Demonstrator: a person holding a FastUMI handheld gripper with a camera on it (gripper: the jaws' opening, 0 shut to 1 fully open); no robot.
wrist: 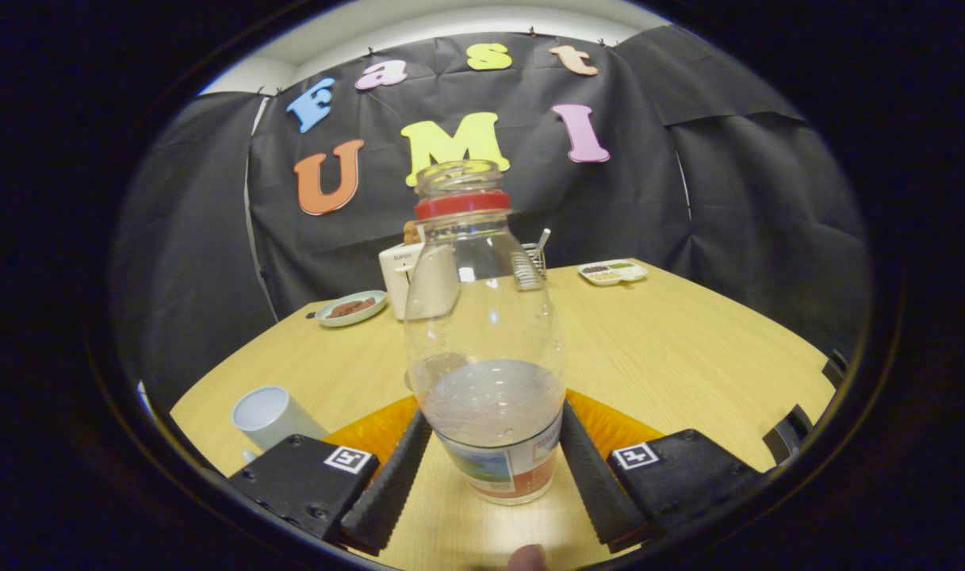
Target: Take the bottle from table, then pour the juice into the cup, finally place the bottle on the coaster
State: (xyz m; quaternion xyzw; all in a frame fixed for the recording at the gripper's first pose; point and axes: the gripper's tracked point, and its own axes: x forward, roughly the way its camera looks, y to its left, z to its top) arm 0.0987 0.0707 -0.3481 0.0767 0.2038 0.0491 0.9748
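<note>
My gripper (494, 464) has ribbed, matt fingers (388, 485) pressed on both sides of a clear, glossy plastic bottle (486, 349) with a paper-like label band and a smooth ring at the neck. Under it lies a light wood-grain table (672, 349), satin smooth. The orange coaster (609, 424) looks shiny and bumpy. The pale cup (272, 416) looks matt. The wall (728, 198) behind is creased matt cloth.

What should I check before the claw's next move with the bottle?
1. The claw has a finger on each side of the clear plastic bottle with red neck ring: ok.
2. Grip firmness: cannot tell.
3. Bottle upright, cap off: ok.
4. Juice in the bottle's lower part: ok.
5. White cup left of the fingers, mouth unobstructed: ok.
6. Bottle's base resting on the orange coaster: cannot tell.
</note>
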